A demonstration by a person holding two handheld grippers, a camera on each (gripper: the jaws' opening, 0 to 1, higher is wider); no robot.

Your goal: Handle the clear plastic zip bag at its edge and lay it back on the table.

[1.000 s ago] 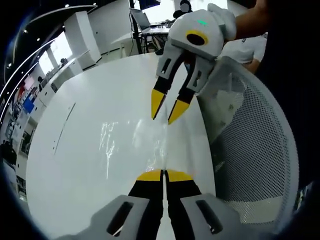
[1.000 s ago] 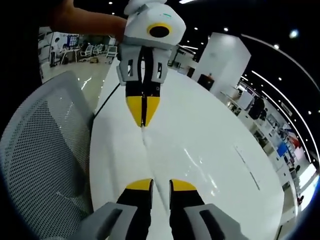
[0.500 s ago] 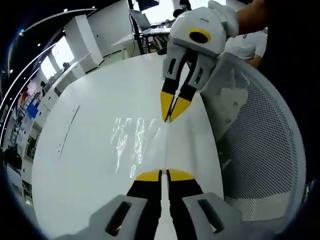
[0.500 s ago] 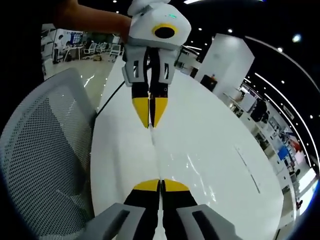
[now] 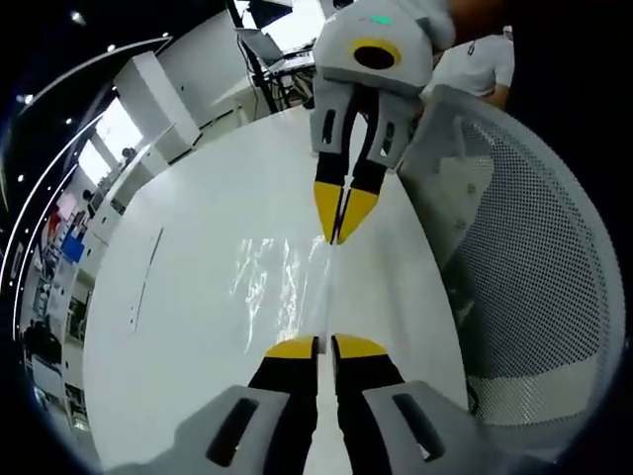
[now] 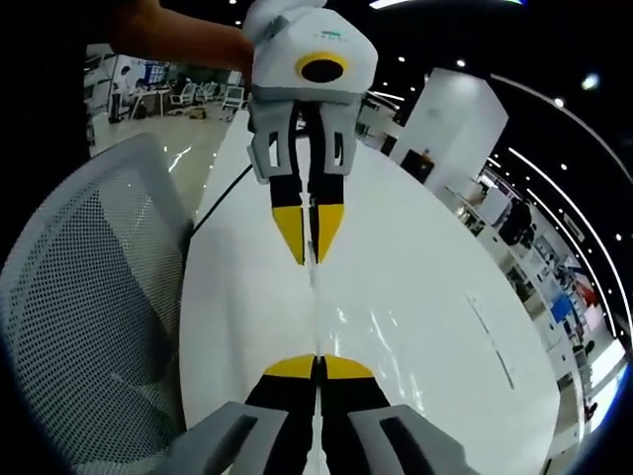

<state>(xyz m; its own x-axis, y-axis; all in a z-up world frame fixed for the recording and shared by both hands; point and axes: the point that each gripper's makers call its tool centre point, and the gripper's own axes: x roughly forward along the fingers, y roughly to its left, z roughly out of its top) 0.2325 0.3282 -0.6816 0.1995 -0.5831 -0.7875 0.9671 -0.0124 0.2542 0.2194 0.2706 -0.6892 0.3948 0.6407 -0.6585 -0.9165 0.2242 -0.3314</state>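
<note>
The clear plastic zip bag point(image 5: 275, 282) shows as faint glints over the white table point(image 5: 178, 327), with one edge stretched as a thin line between my two grippers. In the left gripper view my left gripper point(image 5: 325, 346) is shut on the near end of that edge. My right gripper point(image 5: 337, 216) comes in from the top, its yellow tips shut on the far end. In the right gripper view my right gripper point(image 6: 318, 367) pinches the bag point(image 6: 368, 327) at the bottom, and the left gripper point(image 6: 310, 236) holds it from above.
A white mesh chair point(image 5: 514, 277) stands against the table's edge, on the left in the right gripper view point(image 6: 89, 297). A thin dark line point(image 5: 146, 277) marks the tabletop. A hand point(image 6: 188, 40) holds the left gripper. Desks and pillars lie far behind.
One second ago my right gripper stood open around the bag's edge; it has shut on it. The left gripper has stayed shut on the edge, and both views have shifted a little.
</note>
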